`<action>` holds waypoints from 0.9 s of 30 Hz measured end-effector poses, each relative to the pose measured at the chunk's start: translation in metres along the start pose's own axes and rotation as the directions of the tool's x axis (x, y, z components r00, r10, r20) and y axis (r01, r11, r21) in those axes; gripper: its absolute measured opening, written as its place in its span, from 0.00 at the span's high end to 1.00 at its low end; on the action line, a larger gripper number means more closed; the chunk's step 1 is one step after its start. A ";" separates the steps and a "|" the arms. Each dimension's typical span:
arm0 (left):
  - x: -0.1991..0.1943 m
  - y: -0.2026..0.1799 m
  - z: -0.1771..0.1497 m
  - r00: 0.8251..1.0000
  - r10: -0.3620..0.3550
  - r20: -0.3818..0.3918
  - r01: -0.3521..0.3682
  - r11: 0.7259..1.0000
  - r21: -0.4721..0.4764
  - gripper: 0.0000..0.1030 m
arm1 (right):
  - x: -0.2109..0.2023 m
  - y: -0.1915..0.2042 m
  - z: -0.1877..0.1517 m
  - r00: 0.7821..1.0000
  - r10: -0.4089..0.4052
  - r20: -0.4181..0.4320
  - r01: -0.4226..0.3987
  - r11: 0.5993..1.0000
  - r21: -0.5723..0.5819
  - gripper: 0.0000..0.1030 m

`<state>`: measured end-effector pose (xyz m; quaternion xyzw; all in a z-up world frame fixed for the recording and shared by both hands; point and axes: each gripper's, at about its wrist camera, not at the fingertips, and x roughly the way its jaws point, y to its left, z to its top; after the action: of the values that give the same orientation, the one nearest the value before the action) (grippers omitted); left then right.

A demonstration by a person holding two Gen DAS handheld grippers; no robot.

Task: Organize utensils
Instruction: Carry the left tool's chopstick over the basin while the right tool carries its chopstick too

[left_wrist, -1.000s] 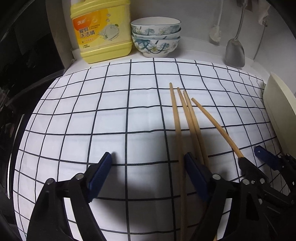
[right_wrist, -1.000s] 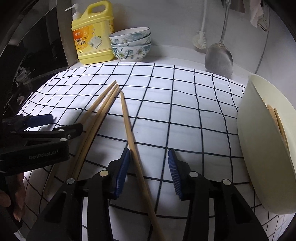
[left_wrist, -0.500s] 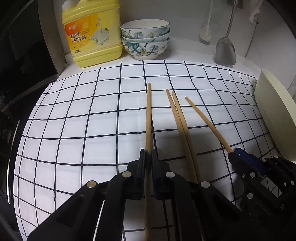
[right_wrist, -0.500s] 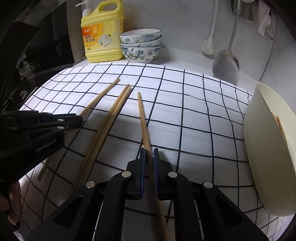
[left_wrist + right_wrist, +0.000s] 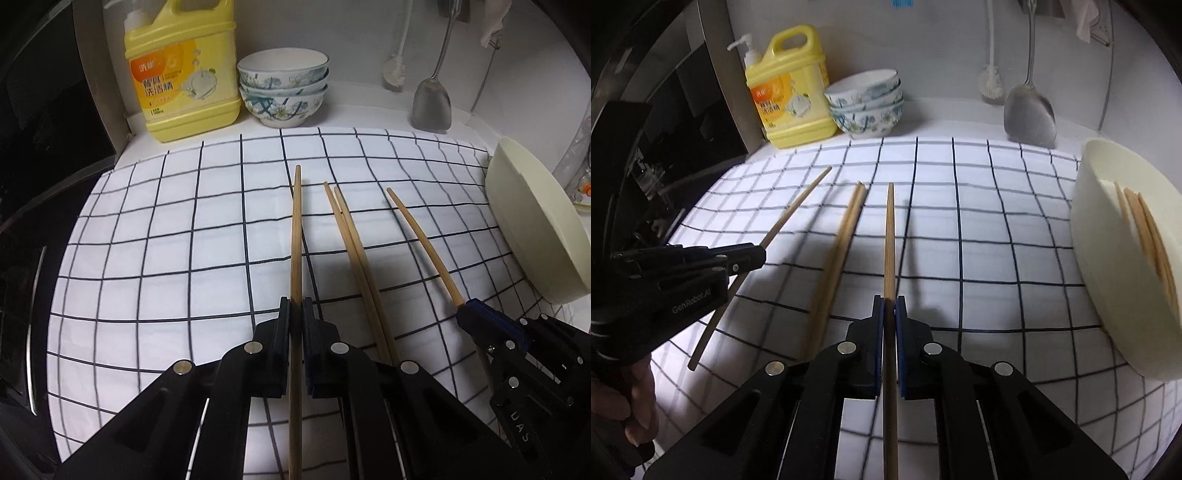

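My left claw (image 5: 295,317) is clenched on one wooden chopstick (image 5: 296,236), its tip pointing toward the stacked bowls (image 5: 283,92) at the back of the checked surface (image 5: 166,240). My right claw (image 5: 888,314) grips a second chopstick (image 5: 889,240) the same way, lying parallel and well apart from the first. Between the two held sticks a loose pair of chopsticks (image 5: 351,236) lies on the cloth, and more sticks rest in the cream tray (image 5: 1097,236) at my right.
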<state>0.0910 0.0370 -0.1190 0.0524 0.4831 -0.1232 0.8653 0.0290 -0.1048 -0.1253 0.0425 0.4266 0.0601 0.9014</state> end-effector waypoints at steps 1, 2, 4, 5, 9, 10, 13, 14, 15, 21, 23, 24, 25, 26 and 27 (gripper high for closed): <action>-0.007 0.000 0.002 1.000 -0.004 0.006 0.003 1.000 0.010 0.93 | -0.007 0.001 0.003 1.000 -0.001 0.006 0.001 1.000 0.008 0.94; -0.012 -0.001 0.003 1.000 -0.006 0.011 0.006 1.000 0.017 0.93 | -0.014 0.001 0.005 1.000 0.002 0.011 -0.002 1.000 0.017 0.94; -0.026 -0.003 0.007 1.000 -0.018 0.021 0.017 0.999 0.040 0.93 | -0.029 0.002 0.010 1.000 0.001 0.021 -0.001 0.999 0.036 0.94; -0.031 -0.005 0.008 0.999 -0.027 0.025 0.025 0.998 0.049 0.93 | -0.040 0.002 0.013 1.000 -0.008 0.030 0.006 0.999 0.042 0.94; -0.058 -0.019 0.016 0.996 -0.077 0.051 0.072 0.992 0.101 0.93 | -0.073 0.000 0.019 0.996 -0.057 0.066 0.053 0.997 0.056 0.94; -0.065 -0.025 0.018 0.994 -0.094 0.057 0.087 0.989 0.116 0.93 | -0.081 -0.003 0.020 0.995 -0.069 0.074 0.064 0.996 0.067 0.94; -0.079 -0.046 0.025 0.986 -0.147 0.072 0.134 0.978 0.158 0.93 | -0.108 -0.021 0.020 0.987 -0.123 0.098 0.112 0.987 0.112 0.94; -0.083 -0.053 0.027 0.984 -0.163 0.075 0.149 0.974 0.170 0.93 | -0.114 -0.026 0.019 0.985 -0.141 0.103 0.128 0.984 0.123 0.94; -0.086 -0.062 0.029 0.980 -0.183 0.078 0.166 0.969 0.183 0.93 | -0.122 -0.034 0.018 0.981 -0.159 0.107 0.144 0.980 0.136 0.94; -0.097 -0.122 0.049 0.954 -0.292 0.075 0.265 0.931 0.251 0.93 | -0.157 -0.092 0.015 0.961 -0.251 0.114 0.220 0.948 0.231 0.94; -0.095 -0.144 0.058 0.946 -0.318 0.068 0.290 0.919 0.266 0.93 | -0.163 -0.113 0.015 0.956 -0.271 0.113 0.237 0.939 0.249 0.94; -0.094 -0.154 0.062 0.943 -0.327 0.067 0.298 0.915 0.271 0.93 | -0.166 -0.124 0.015 0.953 -0.279 0.115 0.243 0.936 0.255 0.94; -0.092 -0.166 0.067 0.940 -0.334 0.066 0.305 0.911 0.276 0.93 | -0.166 -0.136 0.016 0.952 -0.284 0.115 0.247 0.933 0.260 0.94; -0.091 -0.174 0.072 0.940 -0.336 0.063 0.307 0.910 0.279 0.93 | -0.167 -0.148 0.017 0.952 -0.286 0.112 0.249 0.932 0.265 0.94; -0.088 -0.185 0.077 0.939 -0.339 0.057 0.311 0.908 0.282 0.93 | -0.167 -0.156 0.018 0.952 -0.287 0.109 0.249 0.930 0.269 0.94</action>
<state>0.0614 -0.1435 0.0017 0.0815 0.4178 -0.3324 0.8416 -0.0502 -0.2840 -0.0064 0.1021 0.3652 -0.1217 0.9173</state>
